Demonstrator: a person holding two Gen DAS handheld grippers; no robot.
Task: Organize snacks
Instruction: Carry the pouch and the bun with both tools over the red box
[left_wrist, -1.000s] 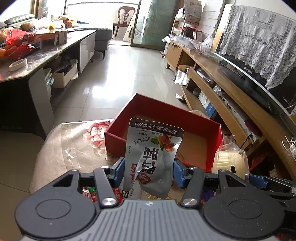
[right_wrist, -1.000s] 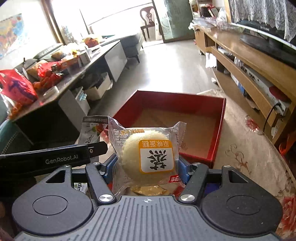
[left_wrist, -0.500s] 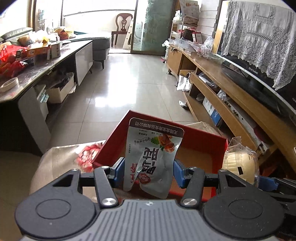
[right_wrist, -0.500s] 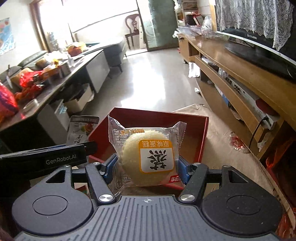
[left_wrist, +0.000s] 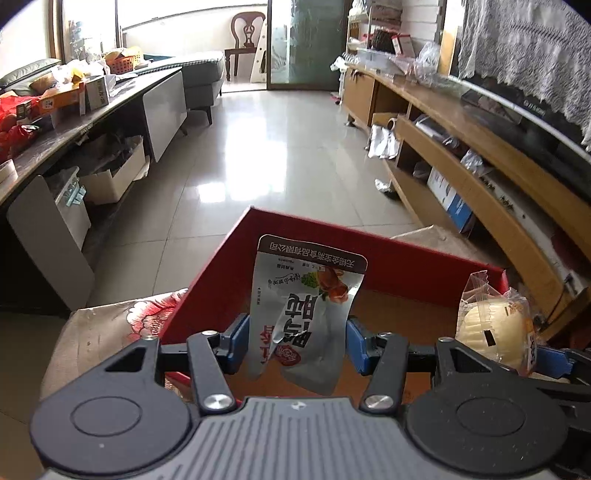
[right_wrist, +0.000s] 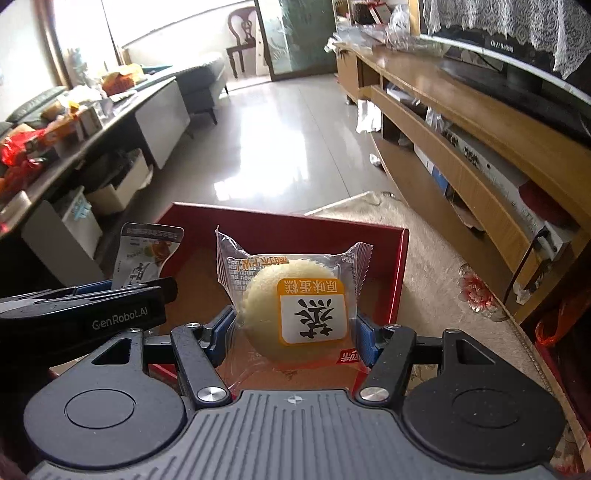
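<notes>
My left gripper (left_wrist: 297, 341) is shut on a silver snack pouch (left_wrist: 306, 310) with red and black print, held upright over the near left part of a red open box (left_wrist: 221, 273). Beside it on the right, my right gripper (right_wrist: 295, 332) is shut on a round yellow cake in a clear wrapper (right_wrist: 295, 310), also above the box (right_wrist: 400, 273). The cake (left_wrist: 491, 328) shows at the right edge of the left wrist view, and the pouch (right_wrist: 147, 258) with the left gripper's black body shows at the left of the right wrist view. The box floor is bare brown card.
The box rests on a beige floral cloth (right_wrist: 436, 266) covering a low table. A long wooden TV cabinet (left_wrist: 480, 166) runs along the right. A dark cluttered table (left_wrist: 74, 122) stands on the left, with storage boxes under it. Tiled floor (left_wrist: 258, 147) lies ahead.
Both grippers have moved forward and down, over the red box, which now looms larger and nearer. Each still holds its snack the same way.
</notes>
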